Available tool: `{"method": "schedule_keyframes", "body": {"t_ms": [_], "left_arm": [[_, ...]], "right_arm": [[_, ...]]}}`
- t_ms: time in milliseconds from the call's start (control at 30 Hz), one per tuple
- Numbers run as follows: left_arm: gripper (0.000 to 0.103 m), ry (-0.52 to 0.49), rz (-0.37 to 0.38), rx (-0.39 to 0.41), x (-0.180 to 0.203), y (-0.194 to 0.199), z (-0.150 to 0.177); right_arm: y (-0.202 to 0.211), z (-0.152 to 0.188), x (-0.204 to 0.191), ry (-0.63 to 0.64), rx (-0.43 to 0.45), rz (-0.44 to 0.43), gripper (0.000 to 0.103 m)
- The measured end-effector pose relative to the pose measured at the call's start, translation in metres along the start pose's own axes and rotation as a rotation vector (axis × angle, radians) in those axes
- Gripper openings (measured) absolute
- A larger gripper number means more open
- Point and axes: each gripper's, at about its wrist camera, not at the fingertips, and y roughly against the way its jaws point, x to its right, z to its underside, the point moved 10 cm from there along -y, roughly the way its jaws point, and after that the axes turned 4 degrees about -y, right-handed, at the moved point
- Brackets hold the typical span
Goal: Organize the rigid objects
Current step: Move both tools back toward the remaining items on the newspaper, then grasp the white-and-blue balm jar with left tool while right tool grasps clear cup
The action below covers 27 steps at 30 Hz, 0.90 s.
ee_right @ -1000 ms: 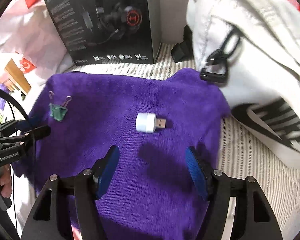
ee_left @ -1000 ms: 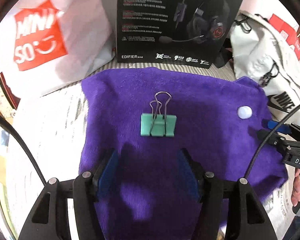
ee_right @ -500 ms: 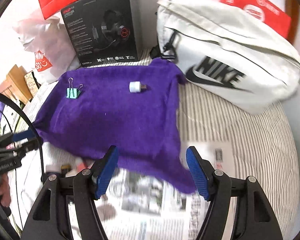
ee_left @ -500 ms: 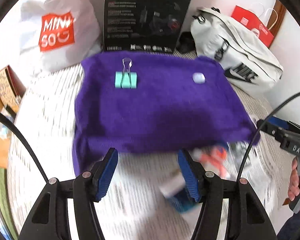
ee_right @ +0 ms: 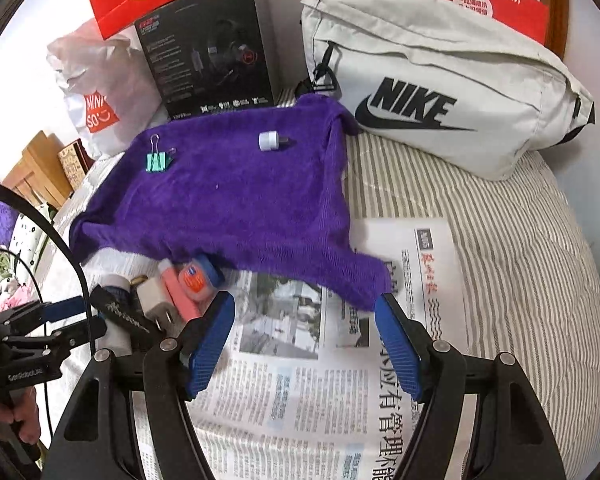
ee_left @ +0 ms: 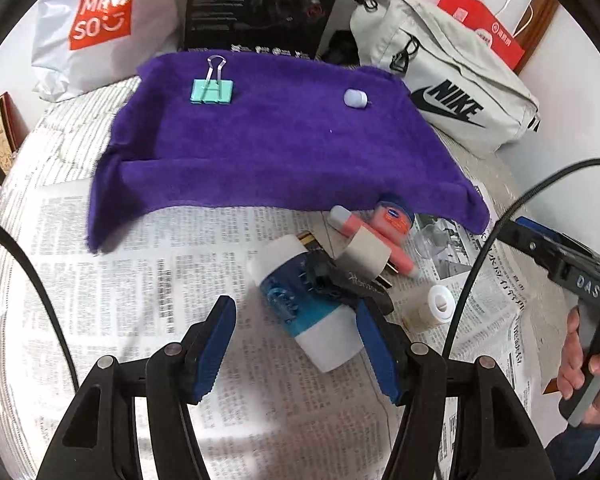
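Binder clip (ee_left: 212, 91), USB plug (ee_left: 356, 98) on purple towel (ee_left: 276, 148), well apart

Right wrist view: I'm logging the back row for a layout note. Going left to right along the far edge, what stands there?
White Miniso bag → black headset box → grey Nike bag. On the purple towel in front: green binder clip, then small white USB plug.

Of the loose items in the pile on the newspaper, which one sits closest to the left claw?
The blue-and-white bottle, lying on its side just ahead of the left claw. The pink tube, white plug and small white roll lie farther off.
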Motion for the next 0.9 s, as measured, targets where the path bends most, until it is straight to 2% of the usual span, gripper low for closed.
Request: {"method": "schedule_keyframes", "body": {"t_ms": [167, 267, 433, 667, 900], "left_arm": [[0.069, -0.002, -0.004, -0.001, -0.003, -0.005, 0.0], [0.072, -0.015, -0.06, 0.005, -0.017, 0.002, 0.002], [0.072, 0.012, -0.079, -0.006, -0.03, 0.002, 0.0], [0.071, -0.033, -0.107, -0.033, -0.019, -0.011, 0.008], [0.071, -0.083, -0.217, -0.027, -0.041, -0.002, 0.018]], "right_arm": [[-0.006, 0.012, 0.004, -0.002, -0.024, 0.009, 0.072], [-0.004, 0.014, 0.007, 0.001, -0.023, 0.009, 0.072], [-0.002, 0.013, 0.005, 0.0, -0.014, -0.006, 0.072], [-0.01, 0.019, -0.006, 0.04, -0.037, -0.009, 0.072], [-0.008, 0.02, -0.003, 0.026, -0.035, -0.012, 0.072]]}}
